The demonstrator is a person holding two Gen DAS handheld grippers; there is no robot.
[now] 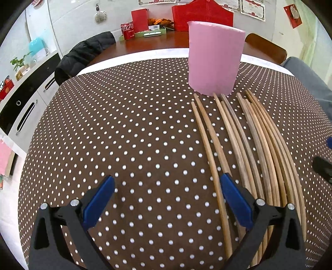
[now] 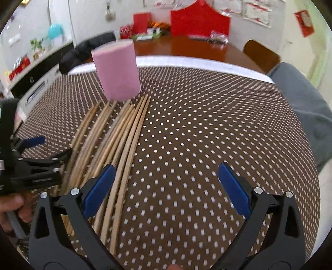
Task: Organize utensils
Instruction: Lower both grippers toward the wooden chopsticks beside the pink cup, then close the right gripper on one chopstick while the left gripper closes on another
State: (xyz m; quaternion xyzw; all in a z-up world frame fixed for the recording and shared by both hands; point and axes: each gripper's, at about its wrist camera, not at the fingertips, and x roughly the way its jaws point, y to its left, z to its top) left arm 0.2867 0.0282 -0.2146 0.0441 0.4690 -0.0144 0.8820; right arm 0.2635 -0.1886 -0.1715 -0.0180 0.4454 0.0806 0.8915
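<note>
Several wooden chopsticks lie side by side on the brown polka-dot tablecloth, their far tips near a pink cylindrical holder. My left gripper is open and empty, low over the cloth, its right finger over the leftmost chopsticks. In the right wrist view the chopsticks lie left of centre and the pink holder stands beyond them. My right gripper is open and empty, its left finger above the rightmost chopsticks. The left gripper shows at that view's left edge.
The tablecloth covers a round table with a white border. A dark jacket hangs on a chair at the far left, a wooden chair stands far right. Red boxes sit on a wooden table behind. A person's grey-trousered leg is at right.
</note>
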